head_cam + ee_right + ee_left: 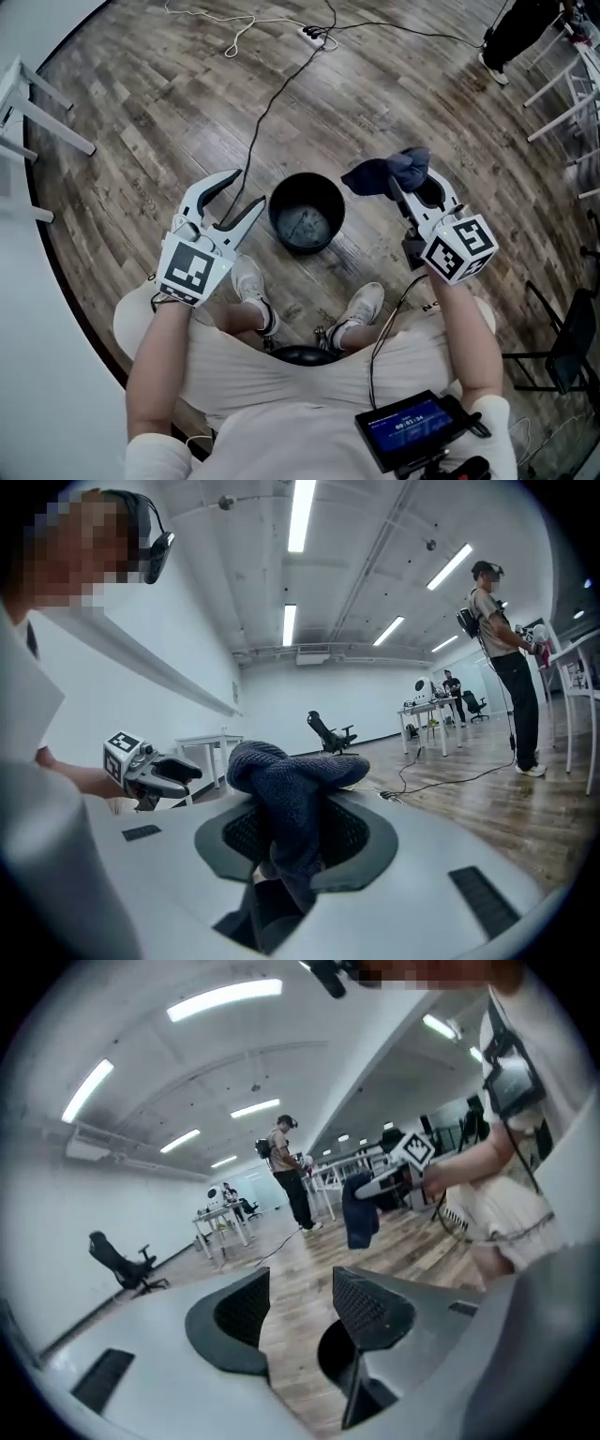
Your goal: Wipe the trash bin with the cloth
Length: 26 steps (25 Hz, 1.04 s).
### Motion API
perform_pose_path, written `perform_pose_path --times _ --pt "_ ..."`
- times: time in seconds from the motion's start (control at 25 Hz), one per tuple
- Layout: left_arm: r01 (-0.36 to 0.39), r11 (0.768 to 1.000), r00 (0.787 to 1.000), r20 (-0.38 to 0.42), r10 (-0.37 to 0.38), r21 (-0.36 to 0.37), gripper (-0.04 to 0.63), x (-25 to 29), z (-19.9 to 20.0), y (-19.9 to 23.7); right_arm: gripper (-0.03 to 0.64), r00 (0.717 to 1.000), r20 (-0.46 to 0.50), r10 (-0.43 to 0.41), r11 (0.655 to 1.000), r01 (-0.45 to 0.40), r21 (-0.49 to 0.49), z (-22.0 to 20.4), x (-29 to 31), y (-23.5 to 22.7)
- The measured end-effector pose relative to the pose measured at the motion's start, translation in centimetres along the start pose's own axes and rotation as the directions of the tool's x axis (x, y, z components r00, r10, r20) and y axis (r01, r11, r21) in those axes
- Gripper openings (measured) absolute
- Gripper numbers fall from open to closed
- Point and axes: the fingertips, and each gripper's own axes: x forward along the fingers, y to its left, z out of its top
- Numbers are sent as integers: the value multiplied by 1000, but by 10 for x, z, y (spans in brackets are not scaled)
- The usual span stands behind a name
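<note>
The black trash bin [305, 214] stands upright on the wood floor just ahead of the person's shoes. To its left my left gripper [246, 189] is held open with nothing between its jaws, level with the rim and apart from it. In the left gripper view the left gripper [300, 1307] shows a wide gap with only floor behind. My right gripper [403, 185] hovers to the right of the bin, shut on a dark blue cloth [387, 172] that bunches up over its tips. The cloth [291, 803] fills the right gripper [298, 841] in its own view.
A black cable runs from a power strip [314, 36] down to the bin's left side. White table legs [28, 103] stand at far left, and white chairs [567, 84] with another person [517, 28] at top right. A dark chair [562, 347] is close on the right.
</note>
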Motion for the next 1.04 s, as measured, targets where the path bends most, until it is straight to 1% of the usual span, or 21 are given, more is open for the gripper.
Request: perform_pose_path --times 0.04,0.08,0.12,0.28,0.4,0.44,0.56,0.68,0.84,0.92,1.04 --pt "-18 999 1000 -19 19 49 221 3 -3 0 109 1000 -7 -6 1000 6 5 -3 -1 -2" --pt "-22 997 1000 -19 24 77 221 5 -4 -1 109 1000 -13 -11 1000 11 5 -6 -2 -3" --pt "-15 997 1000 -10 16 78 221 7 -4 -1 109 1000 -21 -14 1000 14 0 -8 -2 -4" --pt "12 1000 1000 -7 -12 18 221 15 -12 -3 109 999 -36 -8 1000 8 -8 -14 -1 -2" --pt "17 998 999 45 -14 -67 219 30 -9 -10 108 1000 -24 -14 1000 14 -7 -11 -4 -4" --pt "23 997 999 43 -20 -71 219 36 -12 -17 107 1000 -17 -22 1000 22 -5 -10 -6 -6" --pt "77 997 997 10 -77 -5 219 46 -20 -46 107 999 -5 -43 999 43 -2 -8 -12 -11" --pt "129 992 991 21 -129 -8 219 47 -22 -65 107 999 -2 -36 999 36 5 -10 -10 -9" --pt "137 991 990 28 -137 2 219 49 -16 -71 107 1000 -21 -10 1000 10 -16 -15 -5 0" --pt "133 991 991 37 -132 -7 219 49 -13 -69 107 1000 -27 -1 1000 1 12 -18 -2 4" --pt "123 992 992 42 -122 -14 219 50 -11 -66 107 1000 -22 15 991 -12 130 -21 5 5"
